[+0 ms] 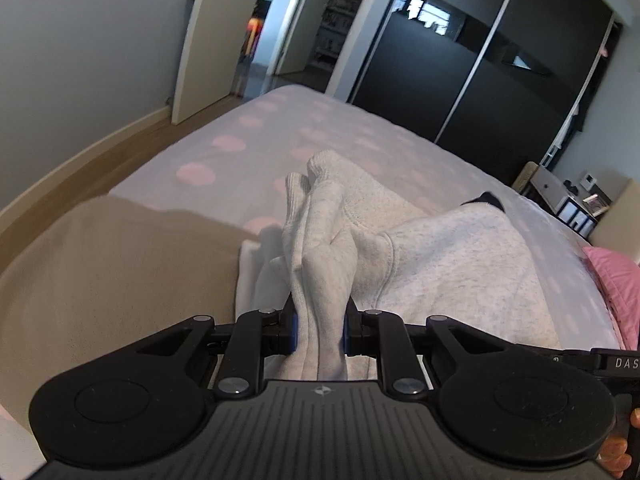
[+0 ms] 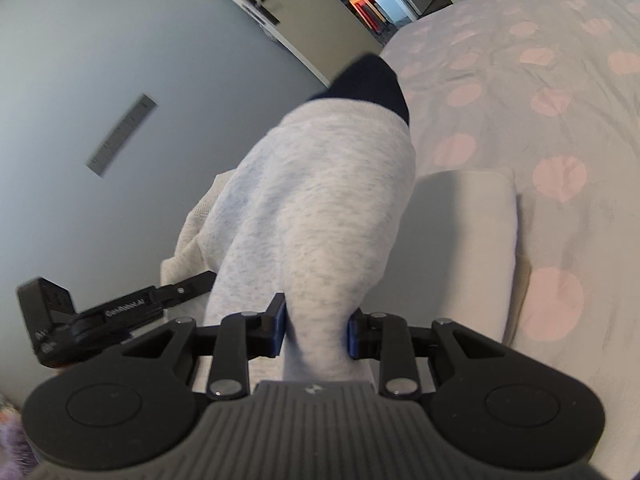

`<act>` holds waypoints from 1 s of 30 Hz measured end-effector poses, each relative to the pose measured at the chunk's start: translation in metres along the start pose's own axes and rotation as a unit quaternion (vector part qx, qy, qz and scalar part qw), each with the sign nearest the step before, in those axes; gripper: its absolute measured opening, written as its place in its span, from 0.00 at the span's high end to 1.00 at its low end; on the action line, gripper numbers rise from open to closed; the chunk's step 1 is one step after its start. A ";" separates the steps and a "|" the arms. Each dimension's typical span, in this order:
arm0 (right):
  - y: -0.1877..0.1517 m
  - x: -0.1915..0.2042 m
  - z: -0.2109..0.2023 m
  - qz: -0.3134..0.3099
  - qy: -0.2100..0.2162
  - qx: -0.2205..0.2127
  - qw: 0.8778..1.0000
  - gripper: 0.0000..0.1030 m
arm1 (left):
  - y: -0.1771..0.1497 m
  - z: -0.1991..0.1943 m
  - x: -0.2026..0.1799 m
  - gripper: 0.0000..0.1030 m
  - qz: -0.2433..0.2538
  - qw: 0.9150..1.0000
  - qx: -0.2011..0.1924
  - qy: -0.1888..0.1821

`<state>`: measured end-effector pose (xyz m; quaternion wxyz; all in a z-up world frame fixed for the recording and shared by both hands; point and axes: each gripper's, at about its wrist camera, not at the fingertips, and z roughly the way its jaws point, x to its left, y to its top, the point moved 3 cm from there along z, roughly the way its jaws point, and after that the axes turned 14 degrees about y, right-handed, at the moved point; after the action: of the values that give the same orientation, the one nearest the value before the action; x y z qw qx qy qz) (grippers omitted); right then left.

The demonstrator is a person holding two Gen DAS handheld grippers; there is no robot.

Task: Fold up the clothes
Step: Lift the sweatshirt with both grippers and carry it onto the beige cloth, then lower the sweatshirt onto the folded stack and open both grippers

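Note:
A light grey sweatshirt [image 1: 440, 256] with a dark navy collar lining [image 1: 486, 198] hangs over the bed between both grippers. My left gripper [image 1: 319, 326] is shut on a bunched fold of it, with the ribbed cuffs [image 1: 320, 168] sticking out ahead. In the right wrist view my right gripper [image 2: 316, 330] is shut on the sweatshirt [image 2: 320, 200] too, with the navy lining [image 2: 372, 84] at its far end. The left gripper also shows in the right wrist view [image 2: 120, 312], at the left beside the cloth.
The bed [image 1: 280, 128] has a pale cover with pink dots. A folded white cloth [image 2: 468, 220] and a beige cloth [image 1: 120, 264] lie on it. A pink pillow [image 1: 616, 280] lies at the right. A dark sliding wardrobe [image 1: 480, 80], an open door [image 1: 208, 40] and a desk [image 1: 568, 196] stand around.

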<state>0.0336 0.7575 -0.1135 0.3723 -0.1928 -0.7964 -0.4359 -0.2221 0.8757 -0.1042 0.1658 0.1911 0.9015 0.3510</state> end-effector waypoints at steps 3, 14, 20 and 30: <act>-0.003 -0.007 0.007 -0.011 -0.034 0.003 0.999 0.59 | 0.000 0.012 -0.001 0.79 -0.007 1.000 0.015 0.022; -0.004 0.030 -0.041 -0.180 -0.135 -0.005 0.974 0.47 | 0.013 -0.044 0.009 0.65 0.008 0.998 -0.043 0.049; -0.007 0.051 -0.003 -0.249 -0.123 0.041 0.960 0.57 | -0.003 -0.041 -0.013 0.79 0.064 0.997 -0.032 0.028; 0.015 0.014 0.084 -0.200 -0.168 0.097 0.960 0.57 | -0.003 0.044 -0.012 0.95 0.086 0.992 0.041 0.086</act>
<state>-0.0017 0.8359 -0.1235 0.1554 -0.0628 -0.9082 -0.3836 -0.1933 0.8932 -0.1355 0.0490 0.2437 0.9064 0.3416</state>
